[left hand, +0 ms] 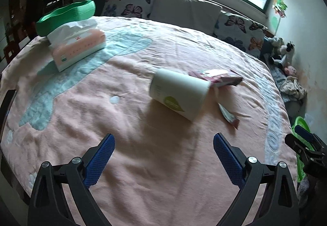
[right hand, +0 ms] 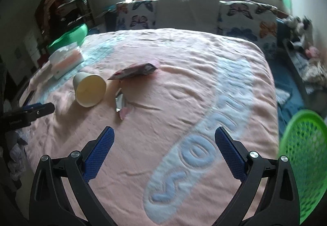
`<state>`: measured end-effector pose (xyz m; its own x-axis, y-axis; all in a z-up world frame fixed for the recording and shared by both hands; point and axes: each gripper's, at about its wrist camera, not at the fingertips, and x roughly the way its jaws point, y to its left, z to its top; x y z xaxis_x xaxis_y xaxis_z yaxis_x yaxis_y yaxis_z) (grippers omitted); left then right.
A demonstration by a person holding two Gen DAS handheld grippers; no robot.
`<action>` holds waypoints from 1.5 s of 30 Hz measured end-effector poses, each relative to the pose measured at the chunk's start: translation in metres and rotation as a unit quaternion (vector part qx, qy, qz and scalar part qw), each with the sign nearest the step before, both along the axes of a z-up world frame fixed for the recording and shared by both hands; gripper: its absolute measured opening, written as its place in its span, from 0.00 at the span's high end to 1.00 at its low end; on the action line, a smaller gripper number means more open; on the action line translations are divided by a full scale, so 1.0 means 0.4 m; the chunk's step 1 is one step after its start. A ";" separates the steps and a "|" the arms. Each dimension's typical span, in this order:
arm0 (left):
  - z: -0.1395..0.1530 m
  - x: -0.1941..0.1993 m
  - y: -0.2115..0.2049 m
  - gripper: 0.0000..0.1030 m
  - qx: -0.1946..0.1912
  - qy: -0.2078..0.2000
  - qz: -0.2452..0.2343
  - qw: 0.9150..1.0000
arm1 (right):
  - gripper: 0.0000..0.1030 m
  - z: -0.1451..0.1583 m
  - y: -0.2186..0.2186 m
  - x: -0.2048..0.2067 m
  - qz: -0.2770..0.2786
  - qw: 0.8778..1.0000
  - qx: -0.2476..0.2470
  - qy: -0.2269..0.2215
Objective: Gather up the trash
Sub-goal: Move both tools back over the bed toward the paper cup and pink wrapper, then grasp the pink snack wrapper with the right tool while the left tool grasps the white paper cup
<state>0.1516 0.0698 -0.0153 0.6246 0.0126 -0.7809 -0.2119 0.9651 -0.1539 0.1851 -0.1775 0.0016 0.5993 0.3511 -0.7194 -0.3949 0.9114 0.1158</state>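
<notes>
A: What lies on the pink fleece blanket (left hand: 143,164)?

B: A white paper cup with a green leaf mark (left hand: 178,95) lies on its side near the middle, mouth toward the right-wrist camera. Just behind it lies a crumpled pink-and-white snack packet (left hand: 218,78), and beside the cup's mouth a torn silver foil wrapper (left hand: 230,116). Whether either touches the cup I cannot tell.

A: Anything else about?

B: A pink-and-white soft tissue pack (left hand: 78,49) lies at the far left, touching a green oval plastic basin (left hand: 65,16) behind it. Butterfly-print cushions (left hand: 239,29) line the headboard under the window. A bright green mesh plastic basket (right hand: 302,156) stands off the bed's right edge.

A: And the tongs?

B: The left gripper (left hand: 163,156) hovers over bare blanket short of the cup, fingers spread and holding nothing. The right gripper (right hand: 164,152) is likewise spread and unloaded, over the pale blue lettering, with bare blanket between it and the trash.
</notes>
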 end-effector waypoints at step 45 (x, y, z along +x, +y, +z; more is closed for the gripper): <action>-0.050 0.088 0.131 0.09 -0.029 0.048 0.056 0.997 | 0.05 -0.141 0.375 0.423 0.356 0.924 -0.137 0.029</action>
<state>0.1869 0.1222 -0.0351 0.5437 0.0311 -0.8387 -0.3342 0.9247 -0.1824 0.3544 -0.0275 -0.0546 0.2448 0.4411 -0.8634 -0.9058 0.4216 -0.0414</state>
